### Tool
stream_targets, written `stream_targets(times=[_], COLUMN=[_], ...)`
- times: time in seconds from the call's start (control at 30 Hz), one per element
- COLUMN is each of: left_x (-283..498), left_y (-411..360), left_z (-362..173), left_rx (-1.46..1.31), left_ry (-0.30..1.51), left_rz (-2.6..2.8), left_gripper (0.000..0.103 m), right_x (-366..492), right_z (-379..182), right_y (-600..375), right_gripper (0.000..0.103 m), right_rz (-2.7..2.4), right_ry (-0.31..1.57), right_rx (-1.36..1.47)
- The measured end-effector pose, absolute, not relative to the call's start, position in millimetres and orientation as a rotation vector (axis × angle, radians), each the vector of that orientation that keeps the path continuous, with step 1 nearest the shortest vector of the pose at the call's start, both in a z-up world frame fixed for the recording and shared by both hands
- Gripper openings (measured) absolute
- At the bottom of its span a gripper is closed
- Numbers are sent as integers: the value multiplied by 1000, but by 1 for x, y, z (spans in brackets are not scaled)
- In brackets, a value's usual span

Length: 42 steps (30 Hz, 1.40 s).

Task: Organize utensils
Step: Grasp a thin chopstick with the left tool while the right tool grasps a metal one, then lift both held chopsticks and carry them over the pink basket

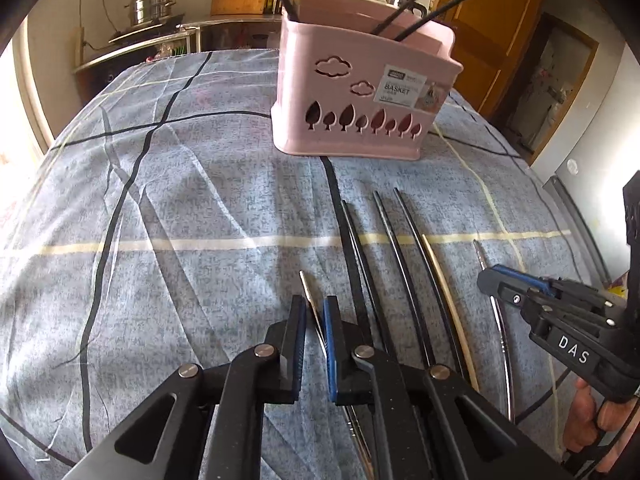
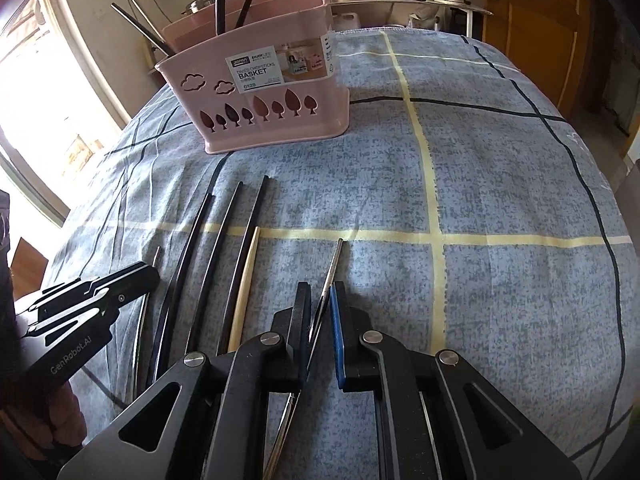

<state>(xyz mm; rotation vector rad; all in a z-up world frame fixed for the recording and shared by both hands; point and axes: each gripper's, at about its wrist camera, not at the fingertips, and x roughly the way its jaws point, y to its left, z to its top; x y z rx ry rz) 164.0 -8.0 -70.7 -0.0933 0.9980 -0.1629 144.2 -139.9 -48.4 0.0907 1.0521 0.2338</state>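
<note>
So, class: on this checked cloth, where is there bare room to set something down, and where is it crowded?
Free: the wide stretch of cloth left of the pink basket, and the stretch right of it, beyond the metal chopstick in the right gripper. Crowded: the strip below the basket, where black chopsticks and a pale one lie side by side between both grippers, the left gripper included.

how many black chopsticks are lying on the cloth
3, side by side before the basket: left one, middle one, right one next to the pale chopstick. Others may be hidden nearer the camera.
</note>
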Motion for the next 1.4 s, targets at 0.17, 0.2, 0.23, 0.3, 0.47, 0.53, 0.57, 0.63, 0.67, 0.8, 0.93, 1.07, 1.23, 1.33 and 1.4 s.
stream_targets(times=[0.17,0.2,0.23,0.3,0.47,0.53,0.57,0.63,0.67,0.8,0.93,1.07,1.23,1.33,1.4], left_x=[170,171,172,174,171,171,169,169,168,169,170,172,172,168,164], left_y=[-16,-16,-16,-15,-10,-10,-9,-8,-8,-6,-1,6,13,15,17], left_z=[-70,-70,-69,-68,-56,-46,-41,-26,-18,15,44,65,75,74,74], left_rx=[-56,-56,-59,-80,-96,-102,-100,-96,-95,-92,-97,-102,-110,-112,-119], left_ry=[1008,1012,1015,1028,1005,984,971,939,921,849,784,732,704,698,696], left_rz=[-159,-159,-162,-171,-190,-200,-203,-213,-219,-236,-240,-237,-236,-235,-237], left_gripper=[8,8,6,6,4,4,4,4,4,4,4,3,3,3,3], right_x=[149,149,150,150,147,147,146,147,147,148,148,147,143,139,135], right_z=[-48,-48,-48,-48,-37,-31,-26,-17,-10,13,36,58,73,72,71], right_y=[-134,-134,-135,-137,-144,-146,-147,-150,-151,-157,-162,-167,-171,-172,-172], right_gripper=[7,7,6,5,5,5,5,5,5,5,5,5,5,5,5], right_rz=[230,232,233,237,254,261,262,267,269,274,272,267,264,264,260], right_ry=[1055,1057,1059,1062,1030,1014,1001,980,965,908,849,789,735,732,726], right_rx=[44,44,48,59,95,107,113,119,122,133,140,140,145,149,146])
